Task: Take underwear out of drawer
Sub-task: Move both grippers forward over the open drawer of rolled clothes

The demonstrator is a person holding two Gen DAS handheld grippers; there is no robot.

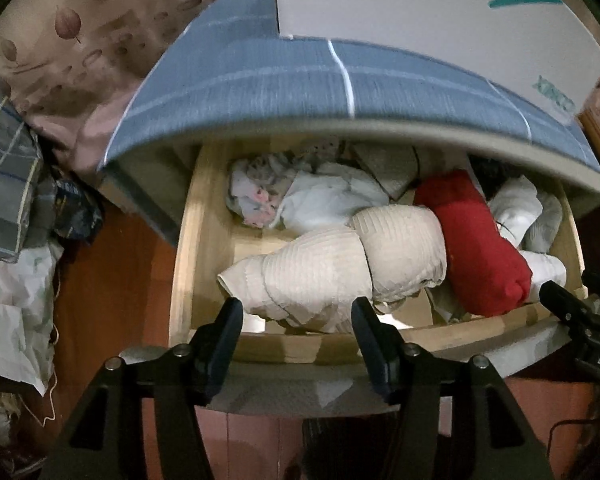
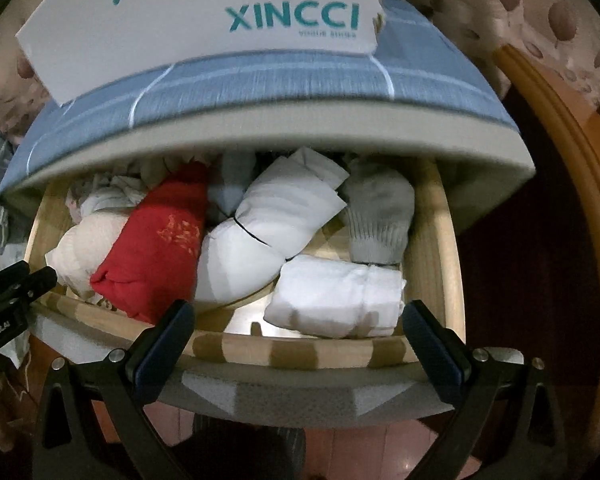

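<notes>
Inside the open wooden drawer (image 1: 204,240), rolled underwear lay packed: a cream bundle (image 1: 332,264) beside a red roll (image 1: 476,248). Above them, the left gripper (image 1: 296,312) and right gripper (image 2: 300,316) hung open, gripping nothing.

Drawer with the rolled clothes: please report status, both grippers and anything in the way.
Left gripper open, over cream roll. Right gripper open, over white roll. Drawer open; nothing held. Bed edge overhangs the back.
</notes>
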